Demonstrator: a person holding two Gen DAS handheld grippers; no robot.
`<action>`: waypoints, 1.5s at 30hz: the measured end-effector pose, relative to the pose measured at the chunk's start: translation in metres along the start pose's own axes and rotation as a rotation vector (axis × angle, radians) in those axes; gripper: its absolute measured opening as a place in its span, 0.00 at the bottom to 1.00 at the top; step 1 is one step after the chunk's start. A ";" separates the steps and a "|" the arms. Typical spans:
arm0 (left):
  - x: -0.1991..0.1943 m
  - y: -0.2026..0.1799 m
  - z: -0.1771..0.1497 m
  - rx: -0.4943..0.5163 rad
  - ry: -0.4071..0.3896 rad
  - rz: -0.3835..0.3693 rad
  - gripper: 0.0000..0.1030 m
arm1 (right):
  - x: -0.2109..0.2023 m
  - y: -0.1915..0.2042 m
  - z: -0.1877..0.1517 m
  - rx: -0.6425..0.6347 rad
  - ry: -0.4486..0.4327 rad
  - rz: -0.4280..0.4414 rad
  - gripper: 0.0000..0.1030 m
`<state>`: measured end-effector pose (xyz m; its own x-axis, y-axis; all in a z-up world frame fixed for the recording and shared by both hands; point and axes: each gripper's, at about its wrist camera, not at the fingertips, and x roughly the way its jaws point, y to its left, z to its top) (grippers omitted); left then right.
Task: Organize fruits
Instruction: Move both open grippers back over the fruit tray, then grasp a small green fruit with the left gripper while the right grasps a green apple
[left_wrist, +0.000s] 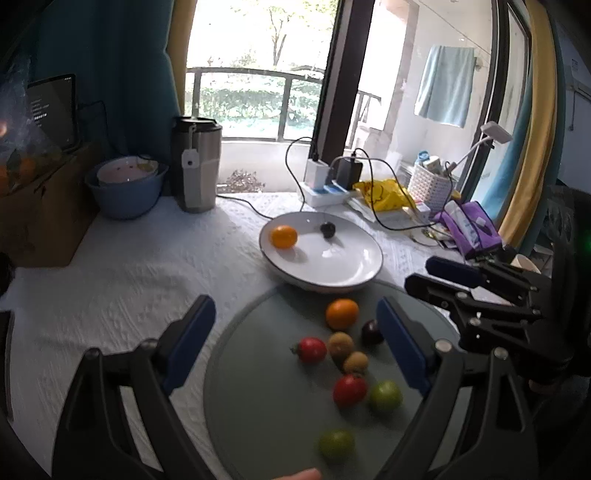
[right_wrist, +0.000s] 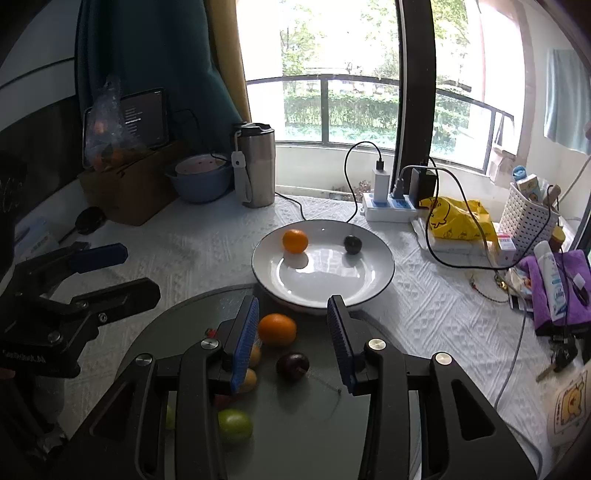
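- No writing can be read: the dark tablet screen (right_wrist: 142, 120) shows pale lines of text too small to make out, and a yellow bag (right_wrist: 458, 218) carries a cartoon duck print.
- The fruits are small and round. On a grey round board (left_wrist: 258, 369) lie an orange (left_wrist: 342, 314), a dark plum (right_wrist: 292, 365), two red fruits, two brown kiwis and two green fruits, close together.
- A white plate (right_wrist: 369, 291) with a dark rim sits on the desk (left_wrist: 129, 277) just behind the board — it holds a second orange (right_wrist: 295, 240) and a second dark plum (right_wrist: 352, 244), apart from each other.
- A blue bowl (right_wrist: 199, 184) holds a pink bowl; beside it stands a steel tumbler (right_wrist: 256, 166).
- A white basket (right_wrist: 528, 218) holds bottles.
- The left tongs (left_wrist: 295, 343) are spread wide above the board, gripping nothing.
- The right tongs (right_wrist: 291, 332) are parted above the board, empty — the board's orange and plum show between them, untouched.
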<state>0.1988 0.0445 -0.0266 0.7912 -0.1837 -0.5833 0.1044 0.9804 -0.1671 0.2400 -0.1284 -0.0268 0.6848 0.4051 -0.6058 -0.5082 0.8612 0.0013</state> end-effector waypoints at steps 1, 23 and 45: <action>-0.002 0.000 -0.002 0.000 0.000 -0.001 0.87 | -0.002 0.002 -0.002 0.000 -0.002 0.000 0.40; -0.015 -0.011 -0.074 -0.010 0.078 -0.004 0.87 | -0.022 0.024 -0.054 0.003 0.042 0.023 0.40; 0.023 -0.023 -0.096 0.047 0.224 0.029 0.62 | 0.007 0.027 -0.081 0.044 0.150 0.128 0.40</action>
<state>0.1568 0.0111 -0.1123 0.6412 -0.1614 -0.7502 0.1152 0.9868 -0.1138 0.1895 -0.1272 -0.0955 0.5292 0.4645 -0.7101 -0.5603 0.8197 0.1187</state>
